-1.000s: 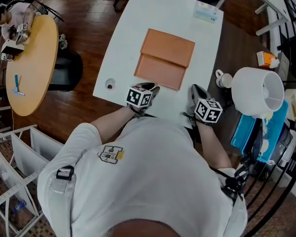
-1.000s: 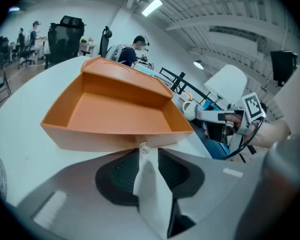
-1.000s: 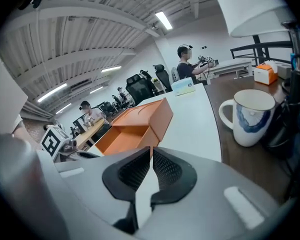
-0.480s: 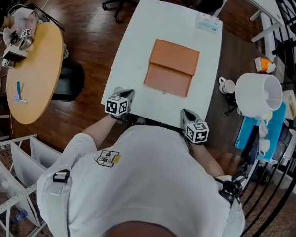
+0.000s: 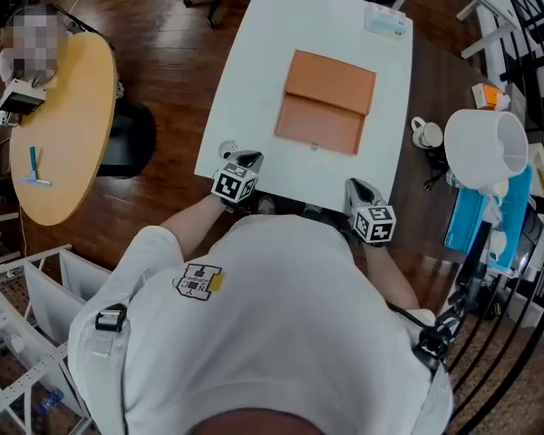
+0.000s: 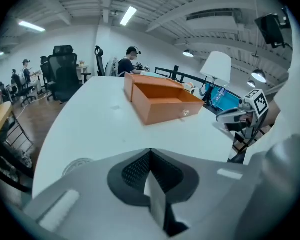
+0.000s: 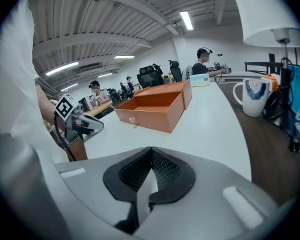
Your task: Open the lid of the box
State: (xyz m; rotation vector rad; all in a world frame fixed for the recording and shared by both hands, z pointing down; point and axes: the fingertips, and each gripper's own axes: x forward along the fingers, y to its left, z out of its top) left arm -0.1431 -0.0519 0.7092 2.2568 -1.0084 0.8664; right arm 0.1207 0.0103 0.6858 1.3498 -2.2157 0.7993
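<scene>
The orange box (image 5: 319, 123) lies in the middle of the white table (image 5: 254, 80), its lid (image 5: 332, 82) swung back flat on the far side. In the left gripper view the box (image 6: 162, 101) shows an open top and a small knob on its front. The box (image 7: 152, 106) is also open in the right gripper view. My left gripper (image 5: 249, 161) sits at the table's near left corner, shut and holding nothing. At the near right edge my right gripper (image 5: 356, 188) is shut and empty too. Both stand well short of the box.
A white mug (image 5: 426, 134) and a white lamp shade (image 5: 485, 157) stand to the right of the table. A small packet (image 5: 387, 21) lies at the table's far right corner. A round cable port (image 5: 227, 149) sits by the left gripper. A yellow round table (image 5: 59, 125) is at far left.
Both grippers have drawn back from the box's front to the table's near edge. The box stays where it was with its lid open.
</scene>
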